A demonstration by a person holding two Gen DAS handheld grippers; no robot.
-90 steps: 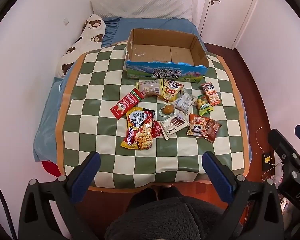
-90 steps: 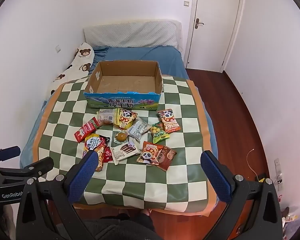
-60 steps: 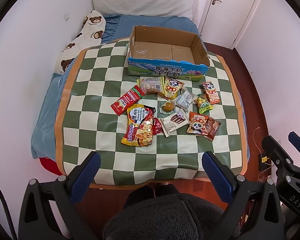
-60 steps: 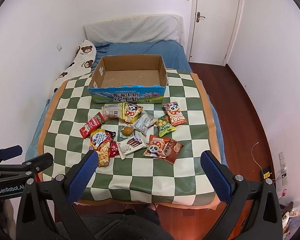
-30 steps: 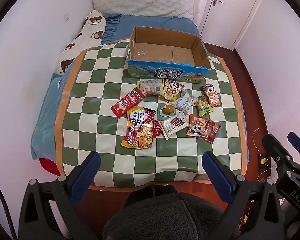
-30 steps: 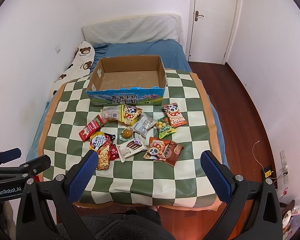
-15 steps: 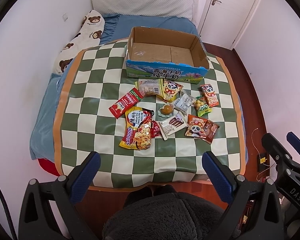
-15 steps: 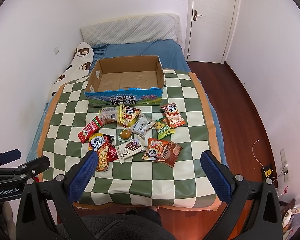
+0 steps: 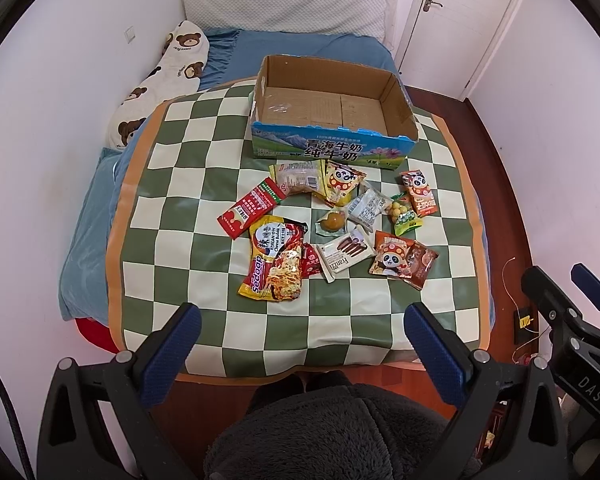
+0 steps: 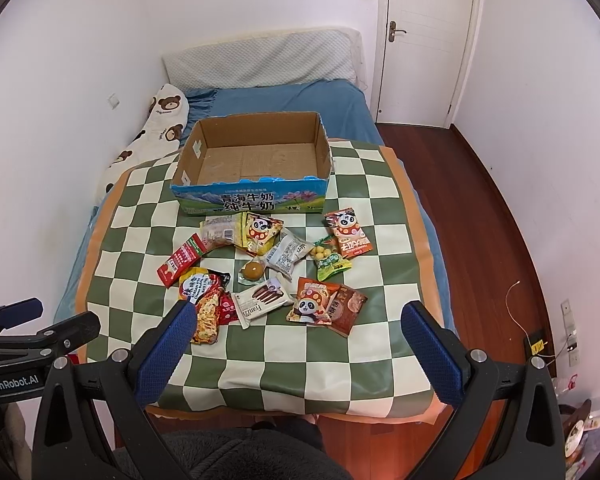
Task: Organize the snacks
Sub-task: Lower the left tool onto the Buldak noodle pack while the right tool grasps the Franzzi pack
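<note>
- Almost nothing has changed over the last seconds: both views only drift slightly, and the snack packets (image 9: 332, 226) lie as before, scattered on the checkered cloth (image 9: 180, 216) just near of the empty cardboard box (image 9: 332, 120).
- The left gripper (image 9: 300, 338) and right gripper (image 10: 298, 330) still hover spread wide, holding nothing, back from the near edge.
- Sorting seems not yet begun.

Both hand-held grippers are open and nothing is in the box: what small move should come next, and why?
Probably lower the right hand-held gripper onto the near panda packet. The box has nothing in it, every snack lies loose on the checkered mat, and that packet lies nearest between its open jaws.
</note>
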